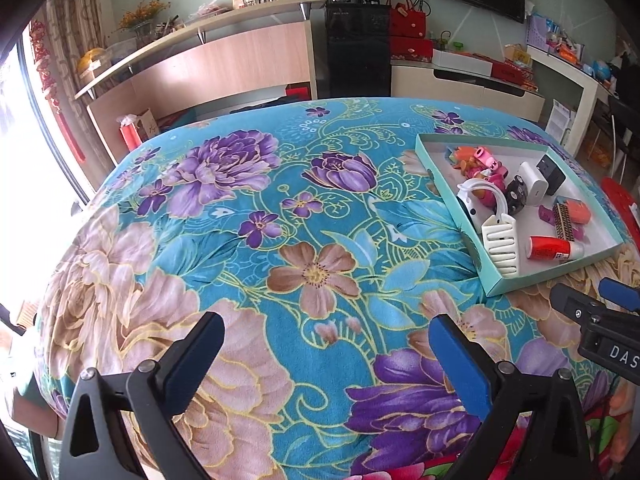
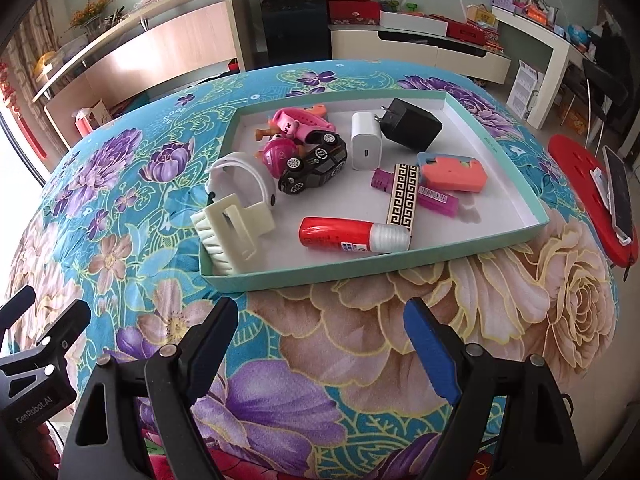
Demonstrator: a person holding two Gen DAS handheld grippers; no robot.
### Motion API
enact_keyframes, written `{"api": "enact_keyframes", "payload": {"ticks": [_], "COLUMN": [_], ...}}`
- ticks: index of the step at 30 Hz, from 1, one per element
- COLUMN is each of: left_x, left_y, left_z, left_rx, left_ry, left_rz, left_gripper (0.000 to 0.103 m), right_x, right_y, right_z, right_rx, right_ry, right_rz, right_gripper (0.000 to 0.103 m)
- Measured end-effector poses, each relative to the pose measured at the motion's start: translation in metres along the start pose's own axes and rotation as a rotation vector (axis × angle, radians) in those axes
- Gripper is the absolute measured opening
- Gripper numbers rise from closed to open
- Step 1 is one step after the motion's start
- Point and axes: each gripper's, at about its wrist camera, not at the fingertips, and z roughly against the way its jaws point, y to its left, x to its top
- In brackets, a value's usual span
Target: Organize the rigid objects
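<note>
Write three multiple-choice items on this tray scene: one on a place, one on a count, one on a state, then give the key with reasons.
1. Where does the red tube lie in the tray?
A. by the near wall
B. by the far wall
C. outside it

2. How many plug chargers are in the tray?
A. one
B. two
C. four

3. How does the right gripper stand?
A. shut on the hair claw
B. shut on nothing
C. open and empty

Key:
1 A, the tube rests just behind the near wall.
2 B, a white charger and a black charger sit side by side.
3 C, its fingers are spread over bare cloth, short of the tray.
</note>
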Motion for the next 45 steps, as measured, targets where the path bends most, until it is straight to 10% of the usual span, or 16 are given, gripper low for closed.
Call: {"api": "enact_keyframes", "payload": {"ticks": [45], "left_x": [-0.028], "left_y": [0.015], "left_z": [-0.012], "left_rx": [0.082], "left_ry": [0.009], "left_rz": [0.069], "left_gripper": [0.103], "right_x": [-0.028], "right_y": [0.029], "right_z": [-0.007], "right_rx": [-0.046], "right_ry": [-0.057], "right_rz": [0.088], "right_gripper": [0.085]}}
